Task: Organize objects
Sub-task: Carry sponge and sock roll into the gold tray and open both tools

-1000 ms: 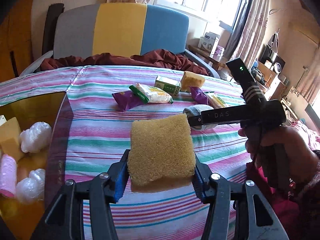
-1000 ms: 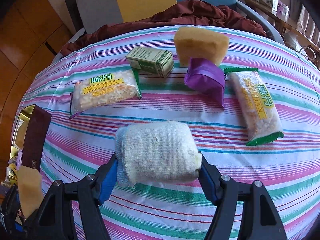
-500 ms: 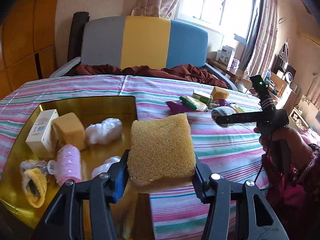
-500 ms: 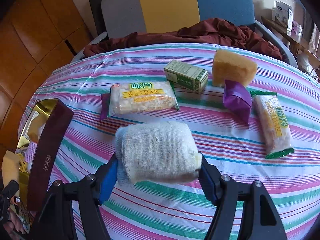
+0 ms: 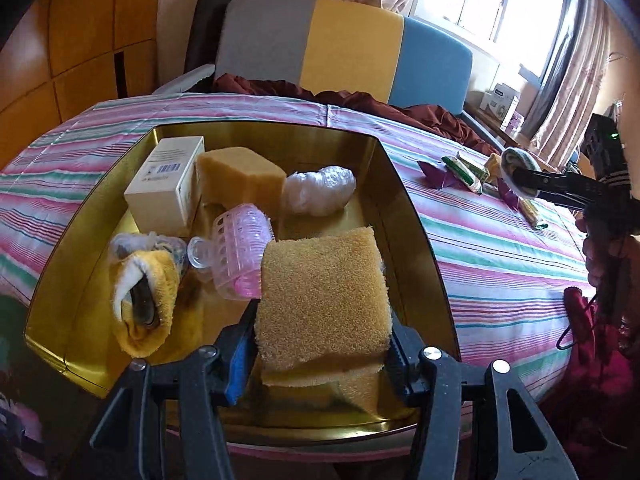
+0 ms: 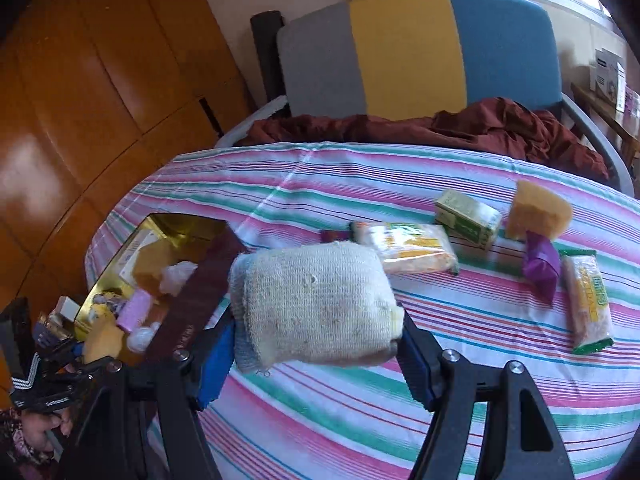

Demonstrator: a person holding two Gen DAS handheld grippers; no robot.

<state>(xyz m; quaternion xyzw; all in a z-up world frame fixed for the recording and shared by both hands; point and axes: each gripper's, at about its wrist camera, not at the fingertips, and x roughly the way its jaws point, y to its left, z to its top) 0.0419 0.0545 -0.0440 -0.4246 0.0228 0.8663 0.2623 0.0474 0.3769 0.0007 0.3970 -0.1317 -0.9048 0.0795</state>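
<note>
My left gripper (image 5: 320, 354) is shut on a yellow sponge (image 5: 324, 296) and holds it over the near right part of a gold tin box (image 5: 408, 208). The box holds a white carton (image 5: 166, 182), another sponge (image 5: 240, 178), a pink hair roller (image 5: 240, 250), a clear plastic wad (image 5: 320, 190) and a yellow sock roll (image 5: 142, 304). My right gripper (image 6: 316, 350) is shut on a rolled cream sock (image 6: 316, 304), lifted above the striped tablecloth (image 6: 360, 400); in the left wrist view the same sock (image 5: 512, 166) shows at far right.
On the cloth lie two snack packets (image 6: 408, 252) (image 6: 590, 304), a green carton (image 6: 468, 218), a sponge (image 6: 540, 210) and a purple wrapper (image 6: 542, 266). The box's dark lid (image 6: 196, 300) leans on its rim. A grey, yellow and blue chair (image 6: 408, 56) with red cloth stands behind the table.
My left gripper carried the sponge leftwards from above the cloth to over the gold box. My right gripper rose and swung left with the sock, so the box has come into its view.
</note>
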